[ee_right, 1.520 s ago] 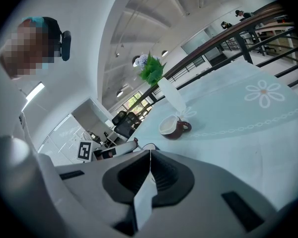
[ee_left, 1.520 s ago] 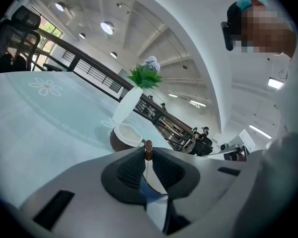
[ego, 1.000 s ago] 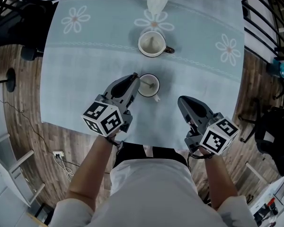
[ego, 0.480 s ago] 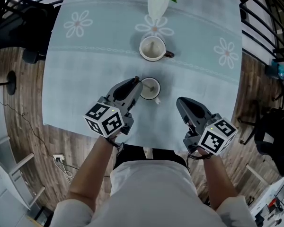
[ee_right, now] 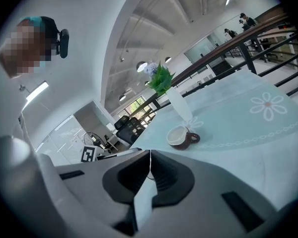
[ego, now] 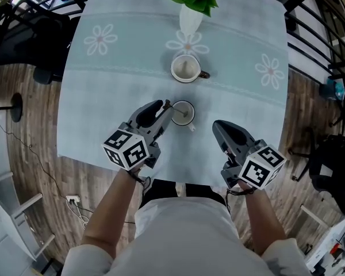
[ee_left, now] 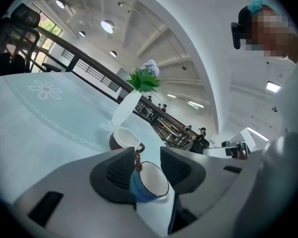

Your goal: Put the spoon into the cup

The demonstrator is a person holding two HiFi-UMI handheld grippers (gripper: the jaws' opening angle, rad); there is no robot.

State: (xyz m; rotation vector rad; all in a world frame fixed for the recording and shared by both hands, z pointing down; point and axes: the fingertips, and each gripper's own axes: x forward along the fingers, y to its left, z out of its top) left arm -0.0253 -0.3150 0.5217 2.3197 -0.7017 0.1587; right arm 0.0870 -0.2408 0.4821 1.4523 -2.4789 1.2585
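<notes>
Left gripper view: spoon [ee_left: 137, 158] in cup [ee_left: 149, 185], between just-opened fingers [ee_left: 117, 172].

Bright, even overhead light washes the pale blue flower-printed cloth-covered desk [ego: 103, 114] with only faint, soft shadows, round white ceiling lamps [ee_left: 108, 26] glow without harsh glare, all three views bow strongly into dark rounded fisheye corners, and the near grey jaws look slightly soft.

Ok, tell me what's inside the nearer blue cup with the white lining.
A slim spoon stands in the blue cup, its brownish handle tip above the rim. The cup's near wall hides its bowl end.
</notes>
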